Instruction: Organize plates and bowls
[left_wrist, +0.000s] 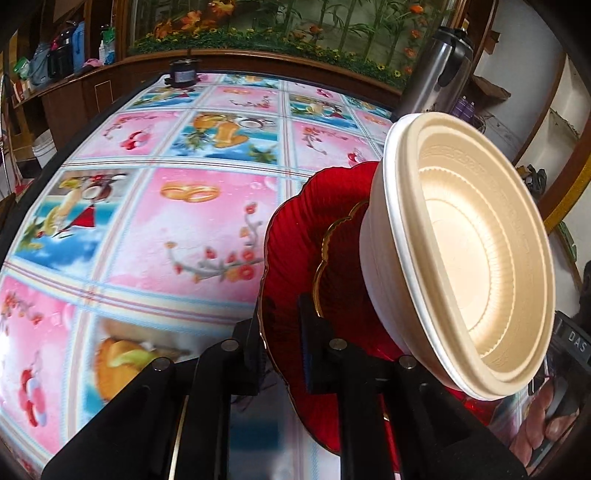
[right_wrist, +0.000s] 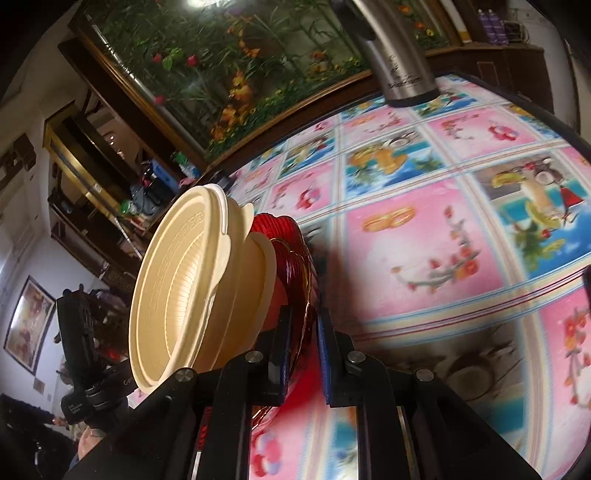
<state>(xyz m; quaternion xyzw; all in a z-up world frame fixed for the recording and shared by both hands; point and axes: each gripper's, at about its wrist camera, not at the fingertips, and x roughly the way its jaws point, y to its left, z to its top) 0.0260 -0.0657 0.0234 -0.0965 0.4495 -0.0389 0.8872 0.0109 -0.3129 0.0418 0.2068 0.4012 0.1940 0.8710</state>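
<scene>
Both grippers, left (left_wrist: 282, 354) and right (right_wrist: 301, 356), have jaws clamped on opposite rims of the red plate (left_wrist: 291, 240). Cream bowls (left_wrist: 461, 258) rest stacked on the plate, held above the desk (left_wrist: 147, 221), level between both hands.

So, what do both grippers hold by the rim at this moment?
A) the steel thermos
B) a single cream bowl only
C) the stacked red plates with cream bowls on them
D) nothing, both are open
C: the left gripper and right gripper each pinch the rim of the red plates, which carry the cream bowls.
</scene>
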